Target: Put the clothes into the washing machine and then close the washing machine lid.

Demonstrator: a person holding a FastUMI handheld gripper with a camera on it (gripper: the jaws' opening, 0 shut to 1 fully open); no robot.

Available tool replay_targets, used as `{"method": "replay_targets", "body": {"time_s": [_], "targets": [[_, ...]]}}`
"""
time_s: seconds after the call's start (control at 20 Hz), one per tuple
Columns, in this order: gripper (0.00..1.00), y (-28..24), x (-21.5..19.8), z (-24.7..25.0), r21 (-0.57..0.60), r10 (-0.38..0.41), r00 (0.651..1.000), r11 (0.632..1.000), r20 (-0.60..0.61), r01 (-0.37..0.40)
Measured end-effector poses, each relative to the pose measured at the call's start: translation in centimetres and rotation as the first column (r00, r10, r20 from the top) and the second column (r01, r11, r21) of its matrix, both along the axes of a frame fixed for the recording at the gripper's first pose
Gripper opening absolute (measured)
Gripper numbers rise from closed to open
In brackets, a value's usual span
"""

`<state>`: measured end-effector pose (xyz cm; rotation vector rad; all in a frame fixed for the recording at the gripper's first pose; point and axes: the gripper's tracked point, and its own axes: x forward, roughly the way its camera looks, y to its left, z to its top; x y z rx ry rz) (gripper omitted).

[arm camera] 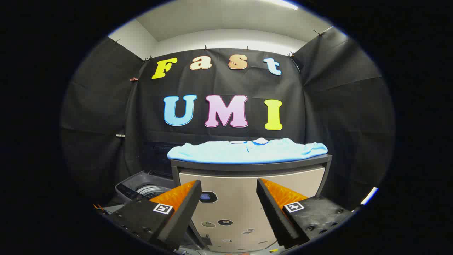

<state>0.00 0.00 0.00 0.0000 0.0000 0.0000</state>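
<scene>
Beyond spread tool [228, 187] fingers: pale-blue shirt [247, 151]; no legible labels.

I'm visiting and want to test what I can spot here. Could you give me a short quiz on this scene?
1. True or false: the claw is holding the light blue garment.
2. Where does the garment lie?
A. inside the washing machine
B. on top of the cabinet
C. on the floor
3. Fill in: the washing machine stands beside the cabinet with its lid ____.

Key
1. False: the claw is open and holds nothing; the garment lies beyond its fingers.
2. B
3. open, the drum shows.
</scene>
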Motion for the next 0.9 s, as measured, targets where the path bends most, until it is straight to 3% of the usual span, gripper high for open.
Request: {"method": "replay_targets", "body": {"time_s": [0.9], "targets": [[0.98, -0.5, 0.2, 1.3, 0.001, -0.006, 1.0, 1.0, 0.025, 0.006]]}}
